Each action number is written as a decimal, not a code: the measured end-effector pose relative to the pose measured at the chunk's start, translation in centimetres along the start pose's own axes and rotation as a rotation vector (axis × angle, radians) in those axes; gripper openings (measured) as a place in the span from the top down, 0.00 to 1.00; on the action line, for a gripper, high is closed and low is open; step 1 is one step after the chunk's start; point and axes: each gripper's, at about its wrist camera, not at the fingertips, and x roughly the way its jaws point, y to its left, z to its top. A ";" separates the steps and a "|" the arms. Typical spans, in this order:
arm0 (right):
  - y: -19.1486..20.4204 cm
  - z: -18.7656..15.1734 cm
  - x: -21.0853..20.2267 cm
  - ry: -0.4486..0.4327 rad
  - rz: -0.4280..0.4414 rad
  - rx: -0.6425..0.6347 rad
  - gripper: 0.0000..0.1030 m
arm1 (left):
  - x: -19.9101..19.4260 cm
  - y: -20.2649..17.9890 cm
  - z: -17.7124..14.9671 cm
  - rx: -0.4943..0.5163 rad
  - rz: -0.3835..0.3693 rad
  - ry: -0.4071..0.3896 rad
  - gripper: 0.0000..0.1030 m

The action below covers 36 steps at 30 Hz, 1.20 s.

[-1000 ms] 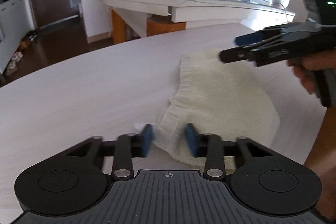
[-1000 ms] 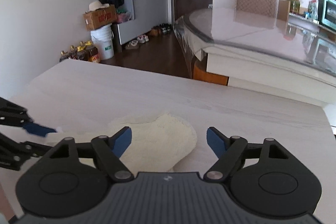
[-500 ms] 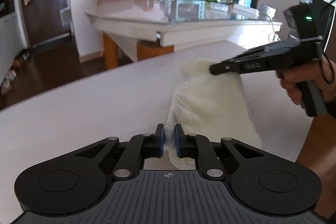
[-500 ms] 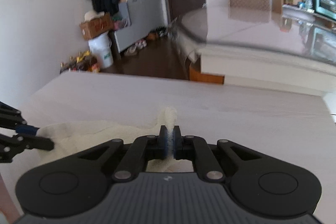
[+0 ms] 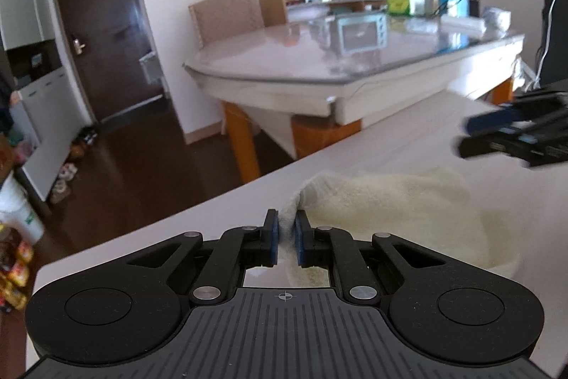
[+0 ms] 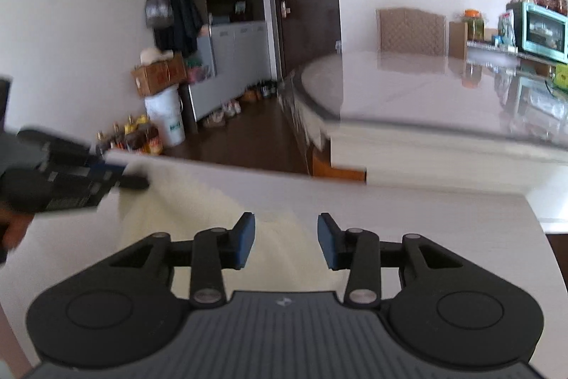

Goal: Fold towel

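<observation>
A cream towel [image 5: 390, 205] corner is pinched by the left gripper [image 5: 284, 233] — apparently for folding — while the right gripper [image 6: 286, 237] is held agape above the table [image 6: 443, 219].

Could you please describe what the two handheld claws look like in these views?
Both the left claw and right claw are matte black, with ribbed grey-black bodies, two round side discs, silver pivot pins, linkage arms and blue finger pads. A small crosshair mark sits centred on the left.
</observation>
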 end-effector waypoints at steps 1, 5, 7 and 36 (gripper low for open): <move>0.1 -0.6 -0.1 0.020 -0.004 -0.006 0.59 | 0.8 0.2 0.0 0.001 0.020 0.012 0.90; 0.9 -2.6 -0.1 0.080 -0.004 -0.020 0.58 | 3.2 0.4 -0.5 0.002 0.064 0.041 0.90; 1.5 -3.4 0.5 0.108 -0.012 -0.046 0.58 | 3.3 0.5 -0.8 0.000 0.067 0.049 0.85; 4.7 -6.8 -9.4 0.114 0.070 0.071 0.93 | -0.5 -6.7 -3.8 0.167 -0.152 0.070 0.50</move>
